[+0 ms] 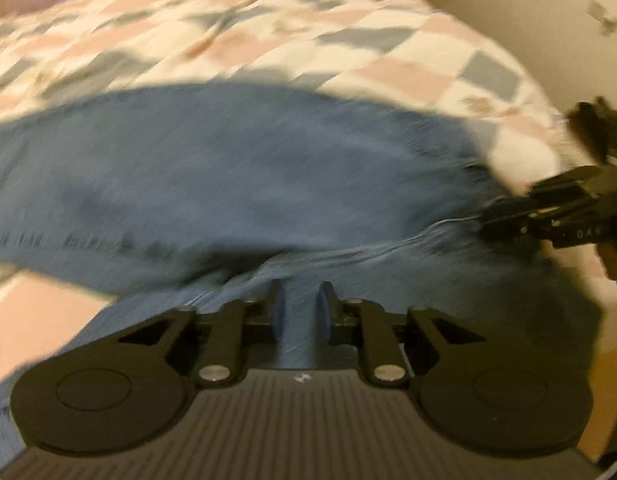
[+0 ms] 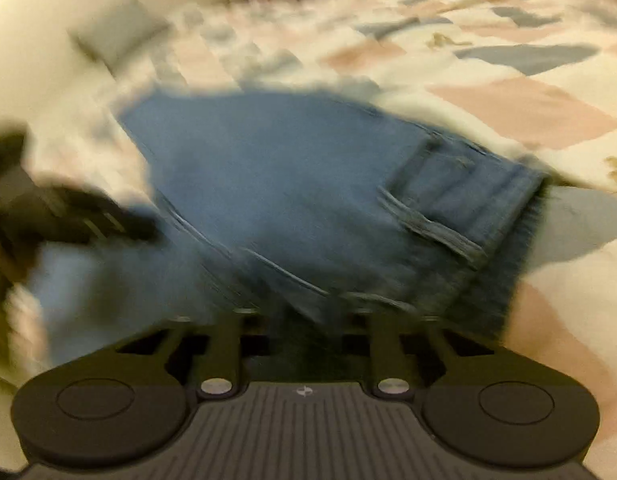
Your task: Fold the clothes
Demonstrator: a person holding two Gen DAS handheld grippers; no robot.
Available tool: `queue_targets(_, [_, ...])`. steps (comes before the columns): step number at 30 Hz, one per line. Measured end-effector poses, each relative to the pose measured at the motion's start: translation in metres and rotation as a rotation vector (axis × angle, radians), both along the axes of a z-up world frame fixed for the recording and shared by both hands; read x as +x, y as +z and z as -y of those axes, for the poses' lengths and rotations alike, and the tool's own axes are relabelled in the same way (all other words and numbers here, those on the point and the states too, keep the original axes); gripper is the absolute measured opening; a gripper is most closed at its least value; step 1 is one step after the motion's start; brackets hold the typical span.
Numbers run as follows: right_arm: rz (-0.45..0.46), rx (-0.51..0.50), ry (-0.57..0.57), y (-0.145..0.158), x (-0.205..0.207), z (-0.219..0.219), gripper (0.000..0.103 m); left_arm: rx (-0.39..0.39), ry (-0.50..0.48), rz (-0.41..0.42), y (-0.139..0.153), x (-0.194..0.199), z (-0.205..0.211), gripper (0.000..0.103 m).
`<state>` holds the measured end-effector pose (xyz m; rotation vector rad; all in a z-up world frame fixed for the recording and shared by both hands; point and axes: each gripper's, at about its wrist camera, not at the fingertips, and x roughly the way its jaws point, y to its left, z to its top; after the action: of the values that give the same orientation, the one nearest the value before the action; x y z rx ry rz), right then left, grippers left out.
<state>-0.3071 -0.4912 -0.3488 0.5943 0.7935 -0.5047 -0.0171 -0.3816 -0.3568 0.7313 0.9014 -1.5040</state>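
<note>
A: Looking through the left wrist view first: the jeans (image 1: 244,168) lie spread across the near part of the bed (image 1: 408,72), over its checked quilt. The left tool (image 1: 301,312) has its blue pads (image 1: 277,312) set narrowly apart with denim running between them; I judge it is holding the cloth, though blur leaves some doubt. The right tool (image 1: 520,216) comes in near the bed's right edge, closed on a seam of the jeans.

B: And the right wrist view?

A: There the jeans (image 2: 292,184) show a pocket and a waistband end toward the right, lying doubled over. The right tool's own fingertips are buried under denim, so from here alone I cannot tell its width. The left tool (image 2: 120,224) is a dark smear at the left.

B: So how far along?

A: Partway, I'd say. One fold seems made, both ends are gripped, and the final folding and flattening is left to do.
</note>
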Motion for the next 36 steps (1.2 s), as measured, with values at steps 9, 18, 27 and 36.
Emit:
queue_targets(9, [0.003, -0.083, -0.116, 0.049, 0.012, -0.044, 0.036, -0.002, 0.132, 0.008, 0.027, 0.029, -0.066, 0.02])
queue_targets(18, [-0.204, -0.104, -0.288, 0.035, 0.019, -0.092, 0.04, 0.027, 0.162, -0.028, 0.012, 0.059, -0.127, 0.023])
queue_targets(27, [-0.265, -0.045, -0.402, 0.038, 0.055, -0.201, 0.05, 0.026, 0.225, -0.038, 0.019, 0.143, -0.236, 0.025])
queue_targets(36, [-0.157, -0.014, -0.558, 0.068, 0.079, -0.222, 0.062, 0.02, 0.192, 0.036, 0.043, 0.209, -0.271, 0.024])
